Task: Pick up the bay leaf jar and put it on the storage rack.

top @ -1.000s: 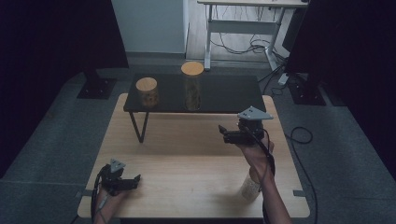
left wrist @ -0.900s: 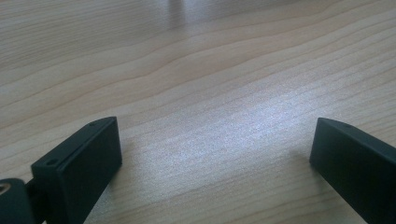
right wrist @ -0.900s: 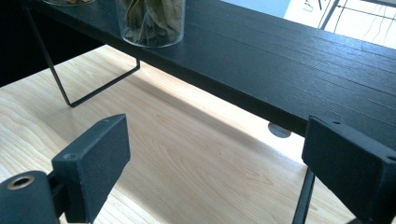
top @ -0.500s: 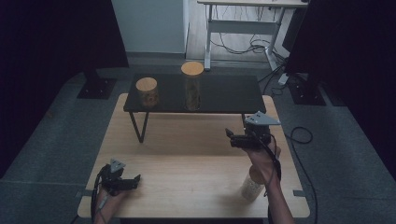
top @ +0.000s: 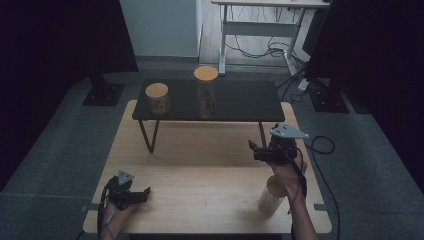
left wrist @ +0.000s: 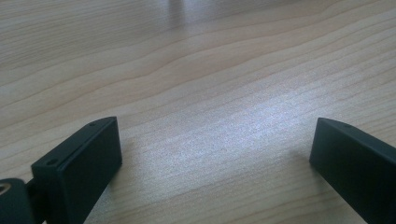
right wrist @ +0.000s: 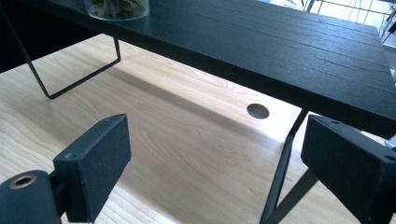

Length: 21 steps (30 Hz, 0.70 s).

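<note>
Nearest the person, the left gripper (top: 131,192) rests low on the wooden table (top: 200,165) with its jaws spread and bare wood between them, while a lidded jar (top: 271,196) stands at the near right edge. Just beyond that jar, the right gripper (top: 256,151) hovers with jaws apart and empty, facing the black shelf (top: 240,100). Farther back on it stand a short jar (top: 157,98) and a tall jar (top: 205,91).

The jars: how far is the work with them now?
Done: a short jar and a tall jar stand on the black shelf. In hand: nothing; the right gripper is open and empty before the shelf, the left gripper open over the table. Left, probably: the third jar, on the table by the right forearm.
</note>
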Tool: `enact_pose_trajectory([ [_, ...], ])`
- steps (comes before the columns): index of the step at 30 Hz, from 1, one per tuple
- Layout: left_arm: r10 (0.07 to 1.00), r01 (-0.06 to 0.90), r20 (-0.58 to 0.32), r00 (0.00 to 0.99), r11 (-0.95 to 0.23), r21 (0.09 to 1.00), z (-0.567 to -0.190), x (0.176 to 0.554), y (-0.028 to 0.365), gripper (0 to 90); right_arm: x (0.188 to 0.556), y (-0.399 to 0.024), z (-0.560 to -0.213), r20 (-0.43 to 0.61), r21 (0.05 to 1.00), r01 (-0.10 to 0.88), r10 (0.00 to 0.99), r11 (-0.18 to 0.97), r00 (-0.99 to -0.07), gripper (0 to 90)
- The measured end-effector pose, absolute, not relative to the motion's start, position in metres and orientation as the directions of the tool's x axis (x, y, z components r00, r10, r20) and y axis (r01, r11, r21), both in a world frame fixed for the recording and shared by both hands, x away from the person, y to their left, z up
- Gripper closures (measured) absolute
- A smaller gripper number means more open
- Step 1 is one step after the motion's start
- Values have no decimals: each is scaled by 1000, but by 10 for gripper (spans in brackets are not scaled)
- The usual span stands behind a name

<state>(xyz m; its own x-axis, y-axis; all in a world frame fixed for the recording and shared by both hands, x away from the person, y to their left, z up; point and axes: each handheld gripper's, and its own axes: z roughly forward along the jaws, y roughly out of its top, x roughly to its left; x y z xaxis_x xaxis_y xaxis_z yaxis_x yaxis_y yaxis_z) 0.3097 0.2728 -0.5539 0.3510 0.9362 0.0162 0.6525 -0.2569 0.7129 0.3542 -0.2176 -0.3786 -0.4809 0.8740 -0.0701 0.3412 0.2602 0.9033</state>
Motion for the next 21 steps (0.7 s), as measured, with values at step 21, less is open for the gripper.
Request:
enact_pose_trajectory([
  [21,937,653,13,348,-252,714,-554,310,273,18,343,-249,-394,-67,907,352,904,231,-423,78],
])
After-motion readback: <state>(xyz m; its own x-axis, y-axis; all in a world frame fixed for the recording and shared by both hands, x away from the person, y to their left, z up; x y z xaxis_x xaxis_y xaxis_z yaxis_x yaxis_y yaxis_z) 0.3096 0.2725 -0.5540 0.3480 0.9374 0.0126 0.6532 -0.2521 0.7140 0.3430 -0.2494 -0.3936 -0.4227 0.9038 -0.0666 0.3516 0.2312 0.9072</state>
